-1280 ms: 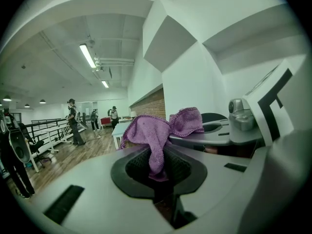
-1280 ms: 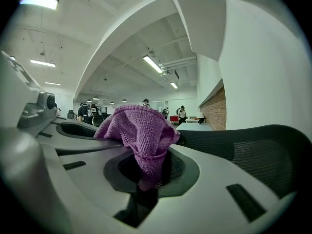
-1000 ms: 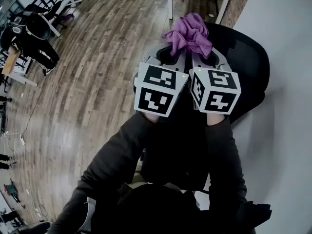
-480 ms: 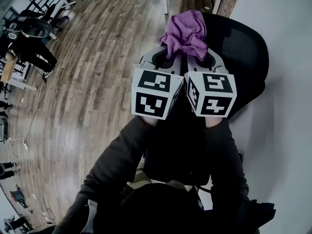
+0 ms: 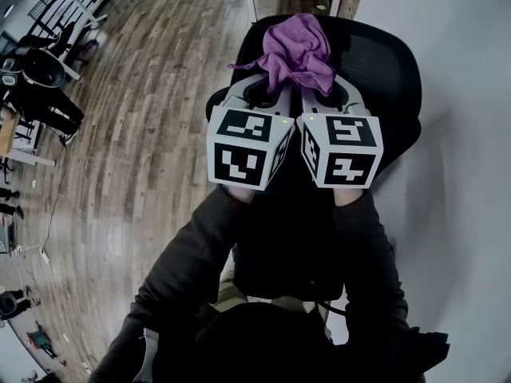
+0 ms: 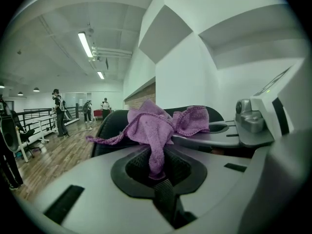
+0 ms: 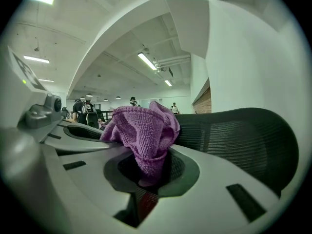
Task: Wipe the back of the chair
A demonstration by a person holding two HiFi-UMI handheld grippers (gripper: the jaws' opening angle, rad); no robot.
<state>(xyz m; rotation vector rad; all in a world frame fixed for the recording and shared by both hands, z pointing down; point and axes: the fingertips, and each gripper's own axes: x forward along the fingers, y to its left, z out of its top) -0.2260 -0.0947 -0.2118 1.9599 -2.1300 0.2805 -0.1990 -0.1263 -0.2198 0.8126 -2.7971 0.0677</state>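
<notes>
Head view shows the purple cloth [image 5: 297, 50] bunched up over the upper part of the black mesh chair back [image 5: 389, 78], close to its top edge. I cannot tell whether it really presses on the mesh.

The left gripper [image 5: 267, 96] and the right gripper [image 5: 323, 96] both have their jaws closed on this same cloth, each one biting a hanging fold. In the left gripper view and in the right gripper view the fold goes down between the jaws.

I see some risks here. The cloth is a ball, not a flat pad, so I think only a small part would rub the mesh, and the hard jaw tips could scrape it instead. If the two grippers move apart, one fold may slip out. The chair stands on a smooth wooden floor [image 5: 144, 118], so a firm push could turn it or roll it toward the wall [image 5: 467, 182] just beside it.

Both arms in dark sleeves [image 5: 200, 250] reach forward and down, side by side. The marker cubes [image 5: 243, 146] are almost touching, and the grippers point inward to the cloth.
</notes>
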